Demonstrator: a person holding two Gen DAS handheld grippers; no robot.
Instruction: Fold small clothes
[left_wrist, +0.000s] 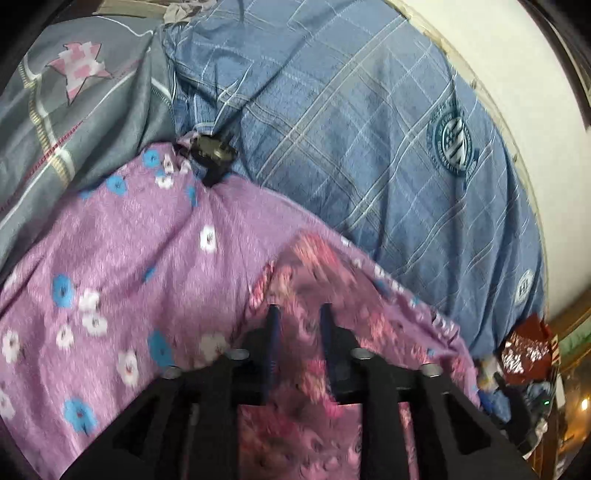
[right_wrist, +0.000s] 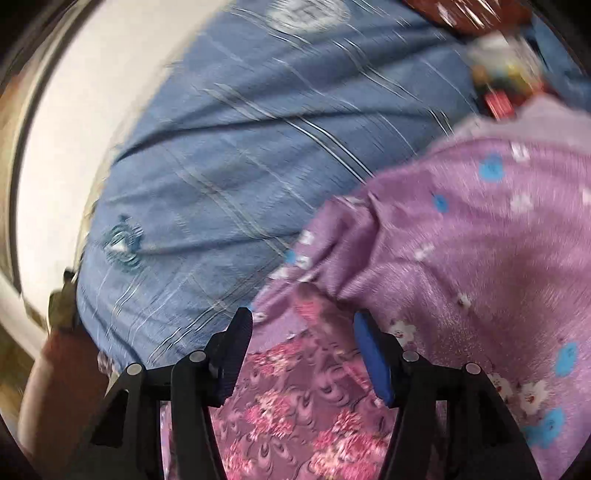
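Fabric fills both wrist views, blurred in places. Nearest the left gripper (left_wrist: 298, 312), its two black fingers with blue pads stand a narrow gap apart, with a pink rose-print cloth (left_wrist: 314, 280) bunched under and between them; whether the pads press on it I cannot tell through the blur. That rose-print piece has a dense, swirled pattern and a ribbed edge running up its left side. It lies on a lilac floral garment (left_wrist: 122, 258), a soft, finely speckled cloth dotted with blue and white flowers, which humps up in broad rounded folds. The right gripper (right_wrist: 304, 332) stands wide, its fingers clearly apart and touching nothing, the same pink rose-print cloth showing flat in the gap below them and the lilac floral garment rising in a rumpled fold just to their right. A hand shows at the lower left edge of the right view. Beyond the clothes spreads a blue checked bedsheet (left_wrist: 351, 129) with thin pale stripes and round crest prints, lightly creased. At the garment's far corner sits a small black object (left_wrist: 212, 153), unclear in kind. Further left lies a grey quilt (left_wrist: 74, 110) with a pink star patch, and a white wall (left_wrist: 498, 74) curves behind the bed.
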